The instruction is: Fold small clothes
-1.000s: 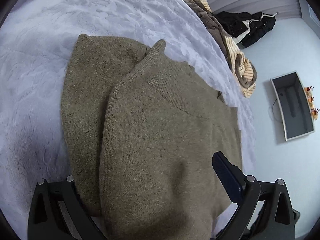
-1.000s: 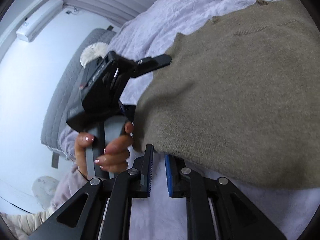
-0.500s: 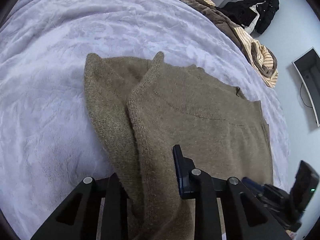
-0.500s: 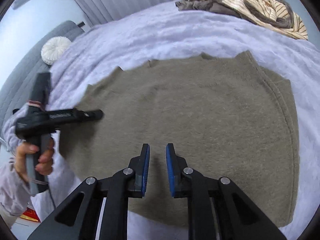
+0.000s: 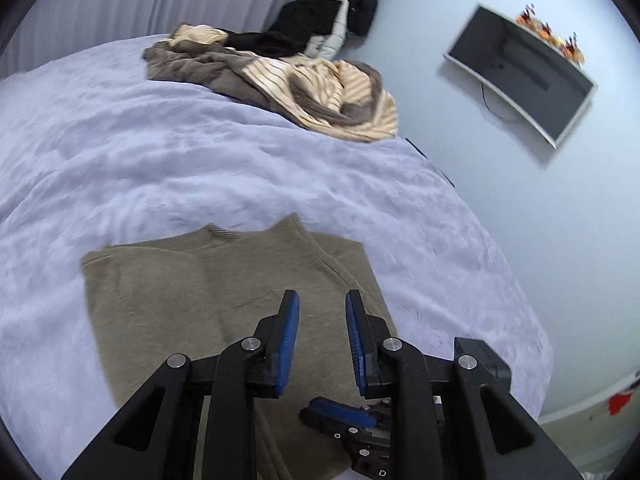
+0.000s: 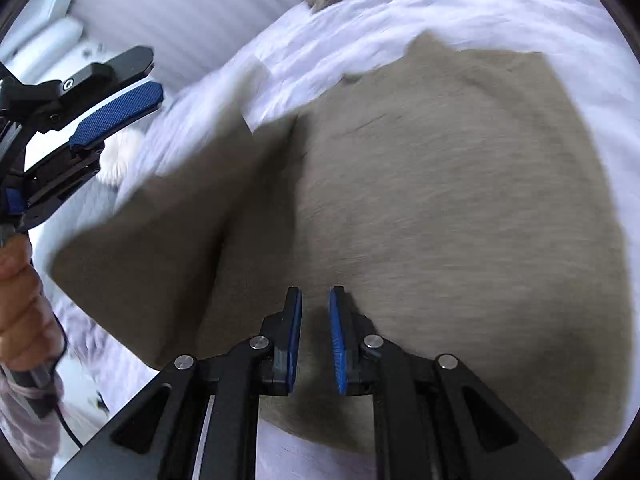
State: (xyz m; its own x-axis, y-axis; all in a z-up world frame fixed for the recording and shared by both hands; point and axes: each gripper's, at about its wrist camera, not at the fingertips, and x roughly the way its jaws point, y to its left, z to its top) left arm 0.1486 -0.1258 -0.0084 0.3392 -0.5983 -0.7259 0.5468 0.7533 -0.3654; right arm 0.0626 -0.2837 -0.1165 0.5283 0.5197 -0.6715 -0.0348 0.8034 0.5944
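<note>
Left wrist view, letter "D" on right hand-held gripper [image 5: 340, 416], olive sweater [image 5: 192, 292]

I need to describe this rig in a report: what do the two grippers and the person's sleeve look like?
Both the left gripper and right gripper have black angular linkage arms, silver pivot screws and textured blue pads. The sleeve is pale pink; a black cable trails below it.
</note>
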